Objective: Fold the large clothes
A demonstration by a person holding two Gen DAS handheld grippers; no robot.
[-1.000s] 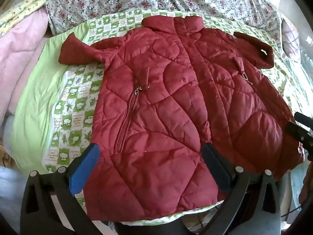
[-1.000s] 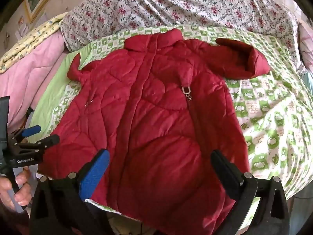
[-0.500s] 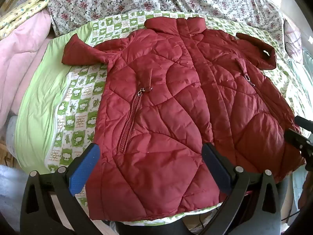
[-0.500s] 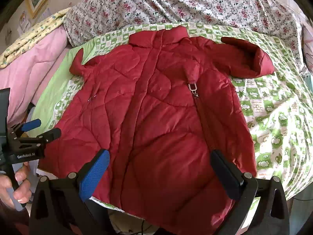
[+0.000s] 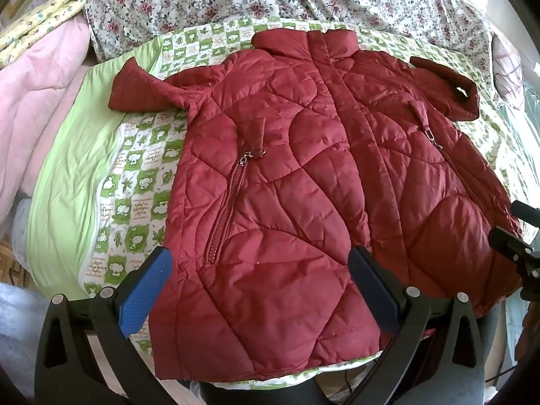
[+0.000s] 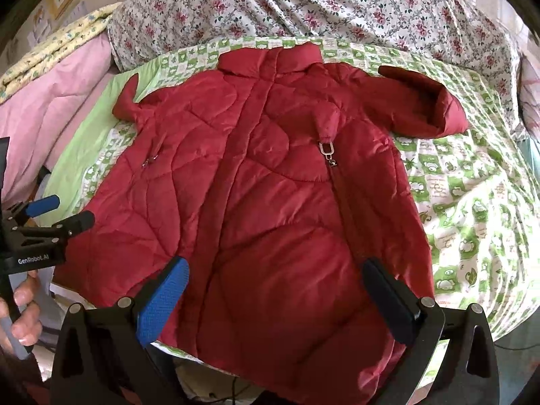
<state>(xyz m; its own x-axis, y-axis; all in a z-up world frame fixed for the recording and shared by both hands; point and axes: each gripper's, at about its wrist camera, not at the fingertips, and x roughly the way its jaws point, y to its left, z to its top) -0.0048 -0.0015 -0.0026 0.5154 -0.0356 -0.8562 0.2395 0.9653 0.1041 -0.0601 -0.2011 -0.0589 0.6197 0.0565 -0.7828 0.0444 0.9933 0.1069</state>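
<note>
quilted red jacket (image 5: 303, 202), slight sheen; metal zipper pull (image 6: 328, 151).

Daylight is bright and soft, strongest toward 2 o'clock, where the floral sheet (image 5: 388, 3) washes pale. The red quilted jacket (image 5: 303, 185) shows a gentle sheen and shallow shadows in its seams. Fisheye bending and black vignetting crowd every corner; focus is sharp centrally, softer at the rims.

A green-and-white checked quilt (image 5: 141, 182) covered the bed — a floral sheet (image 6: 303, 3) lay bunched behind it, a pink blanket (image 5: 40, 101) heaped at the left edge.
</note>
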